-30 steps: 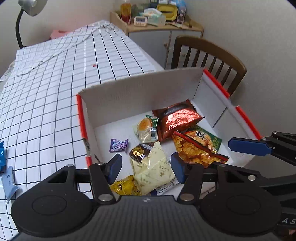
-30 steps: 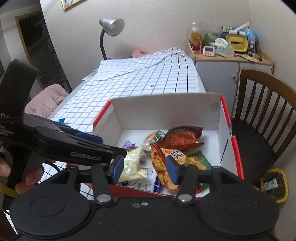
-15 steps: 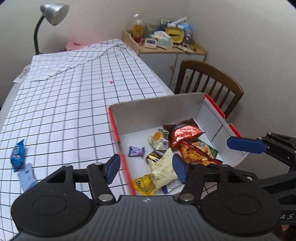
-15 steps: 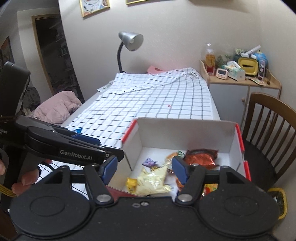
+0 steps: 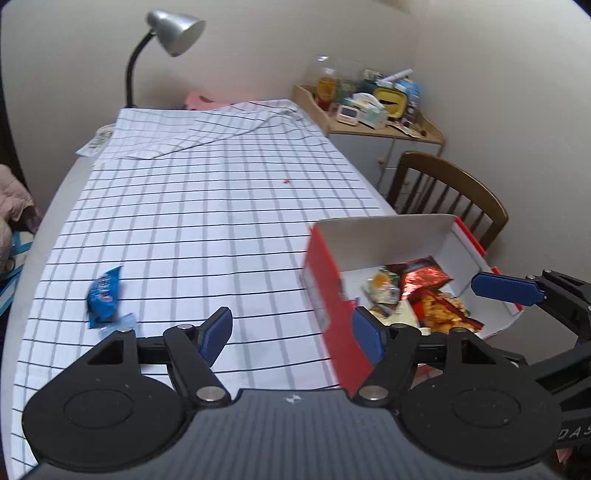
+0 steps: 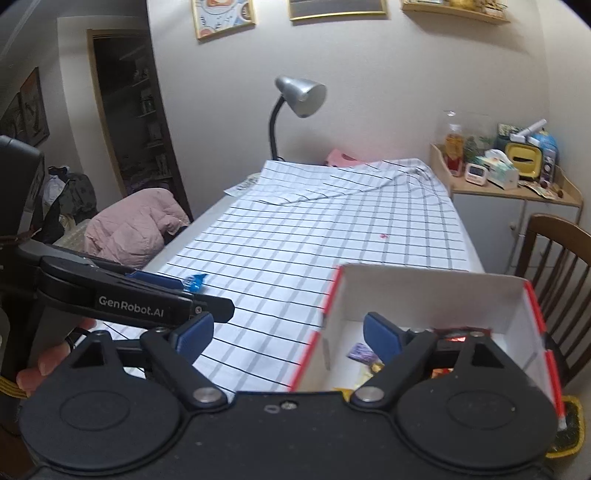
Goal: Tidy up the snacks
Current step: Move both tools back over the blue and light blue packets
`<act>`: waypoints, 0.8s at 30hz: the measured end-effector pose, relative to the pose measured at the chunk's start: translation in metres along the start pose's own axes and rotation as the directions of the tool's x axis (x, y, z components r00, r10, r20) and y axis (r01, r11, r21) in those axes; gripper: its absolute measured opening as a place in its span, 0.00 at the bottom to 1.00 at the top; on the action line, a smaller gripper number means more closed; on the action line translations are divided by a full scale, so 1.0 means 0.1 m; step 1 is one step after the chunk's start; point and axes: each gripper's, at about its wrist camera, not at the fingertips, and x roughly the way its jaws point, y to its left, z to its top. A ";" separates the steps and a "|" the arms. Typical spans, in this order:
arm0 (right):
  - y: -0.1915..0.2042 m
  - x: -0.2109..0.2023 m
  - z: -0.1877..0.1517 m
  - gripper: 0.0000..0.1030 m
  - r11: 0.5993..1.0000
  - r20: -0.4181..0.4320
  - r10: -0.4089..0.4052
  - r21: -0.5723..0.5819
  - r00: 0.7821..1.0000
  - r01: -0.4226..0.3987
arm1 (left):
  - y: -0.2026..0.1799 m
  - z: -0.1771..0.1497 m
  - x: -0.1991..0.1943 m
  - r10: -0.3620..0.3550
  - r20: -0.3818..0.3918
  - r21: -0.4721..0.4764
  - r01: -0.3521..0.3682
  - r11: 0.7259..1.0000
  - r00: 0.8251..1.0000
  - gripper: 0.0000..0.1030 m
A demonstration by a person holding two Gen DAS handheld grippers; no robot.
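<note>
A red and white cardboard box sits at the table's near right corner, holding several snack packets. A blue snack packet lies loose on the checked cloth to the left, with a pale blue packet just in front of it. My left gripper hangs over the cloth beside the box's left wall, its jaws opening with nothing between them. My right gripper hovers above the box's near left corner, its jaws also opening and empty.
A grid-patterned cloth covers the table. A silver desk lamp stands at the far end. A wooden chair is behind the box, and a cluttered cabinet stands in the far right corner. A pink jacket lies left of the table.
Both grippers have pulled back and up from over the box and widened their jaws. The left one has swung left, bringing the loose blue packets into view.
</note>
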 end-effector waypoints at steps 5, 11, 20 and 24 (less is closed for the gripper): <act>0.31 0.16 0.04 0.93 1.000 0.007 0.000 -0.017 1.000 0.000 | 0.40 -0.04 -0.12 0.019 0.018 -0.032 -0.019 0.999 1.000 0.76; 0.62 0.38 0.09 0.99 1.000 0.015 0.007 -0.017 1.000 -0.006 | 0.90 -0.07 -0.20 0.027 0.032 -0.071 -0.025 0.997 0.999 0.81; 1.10 0.81 0.10 0.99 0.999 0.000 -0.002 -0.049 1.000 0.002 | 1.58 -0.10 -0.13 0.048 0.008 -0.139 -0.046 0.989 0.999 0.89; 1.29 1.06 0.08 1.00 0.996 -0.016 -0.034 -0.088 0.999 0.032 | 1.93 -0.11 0.03 0.079 -0.020 -0.187 -0.081 0.979 0.997 0.96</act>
